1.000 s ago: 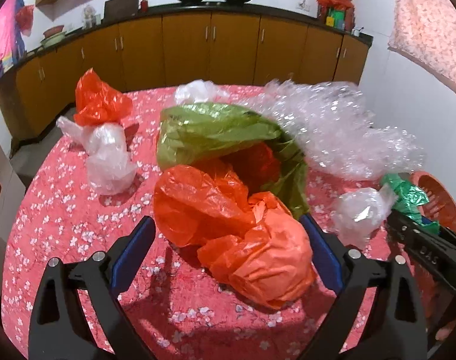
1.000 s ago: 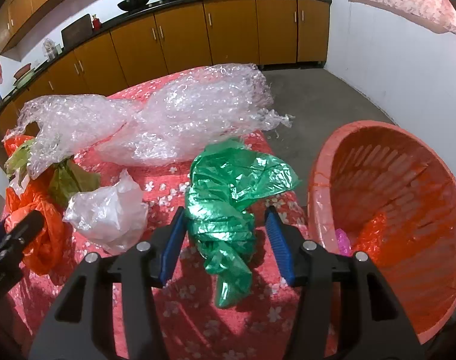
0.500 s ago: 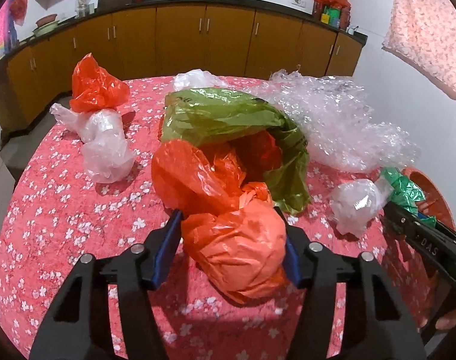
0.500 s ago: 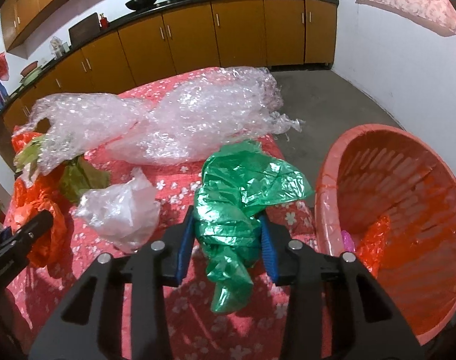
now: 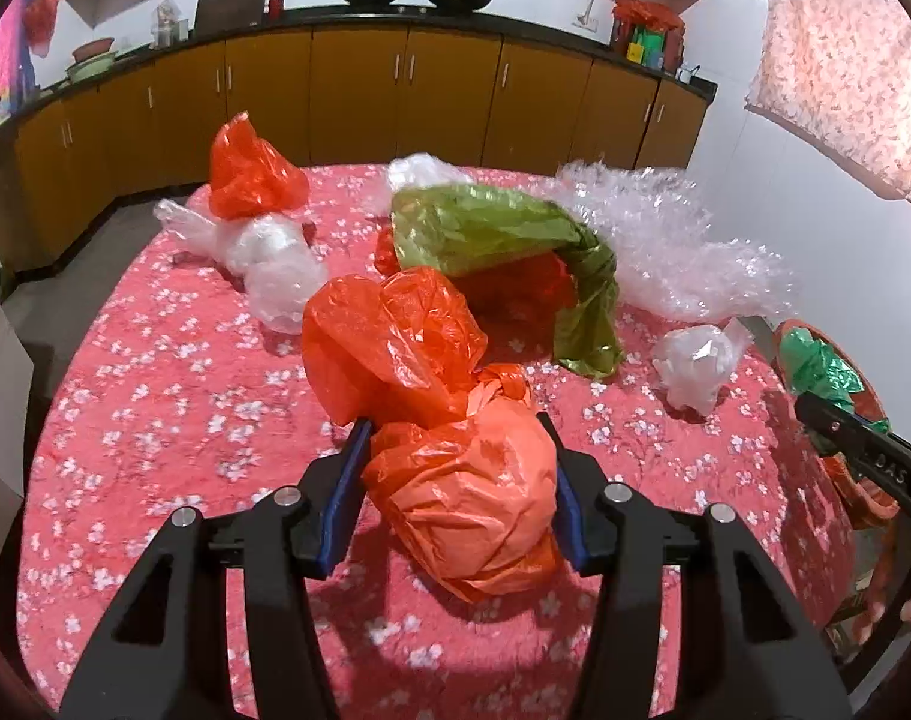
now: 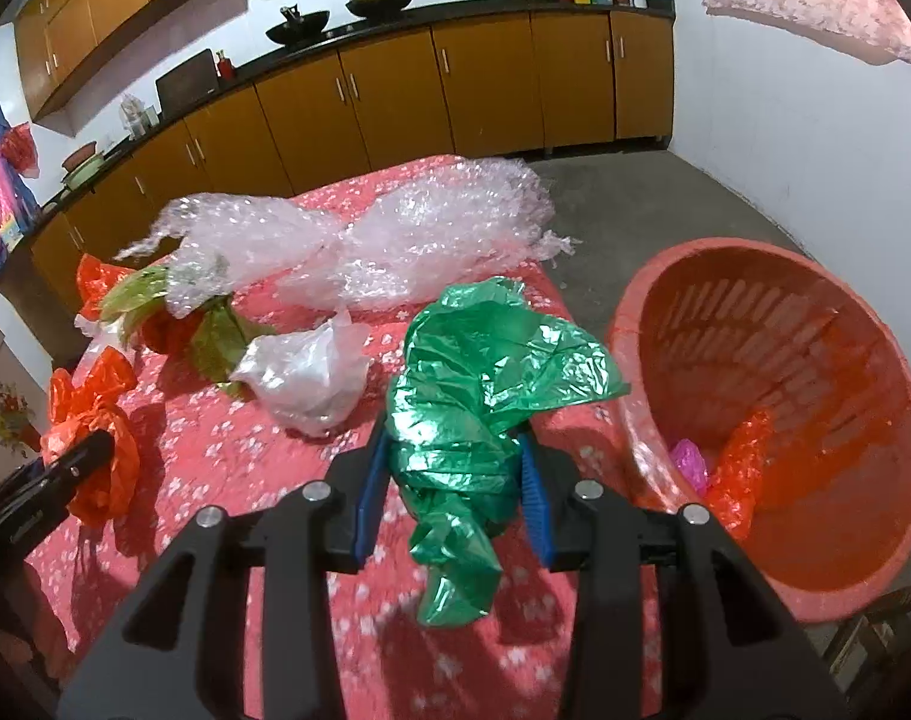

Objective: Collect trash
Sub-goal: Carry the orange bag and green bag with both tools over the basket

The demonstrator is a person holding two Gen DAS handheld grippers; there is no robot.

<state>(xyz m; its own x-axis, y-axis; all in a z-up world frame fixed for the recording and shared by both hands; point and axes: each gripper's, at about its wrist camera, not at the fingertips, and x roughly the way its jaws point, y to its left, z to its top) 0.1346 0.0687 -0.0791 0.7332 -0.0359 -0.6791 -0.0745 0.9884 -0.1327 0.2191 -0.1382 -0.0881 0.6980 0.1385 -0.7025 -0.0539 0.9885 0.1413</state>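
Pickup step: left tongs (image 5: 455, 486) pinch the orange bag (image 5: 467, 498), right tongs (image 6: 452, 483) pinch the green bag (image 6: 473, 414), both off the desk (image 6: 215, 468). Next, I'd judge: swing right to the basket (image 6: 635, 324) at 3 o'clock, release over its mouth.

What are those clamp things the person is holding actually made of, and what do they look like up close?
Both look alike. The left gripper and right gripper are matte black, angular frames with triangular cut-outs and silver round bolt heads. Each finger carries a blue ribbed pad. White raised letters show on the right one's side in the left view. No cables or sleeves visible.
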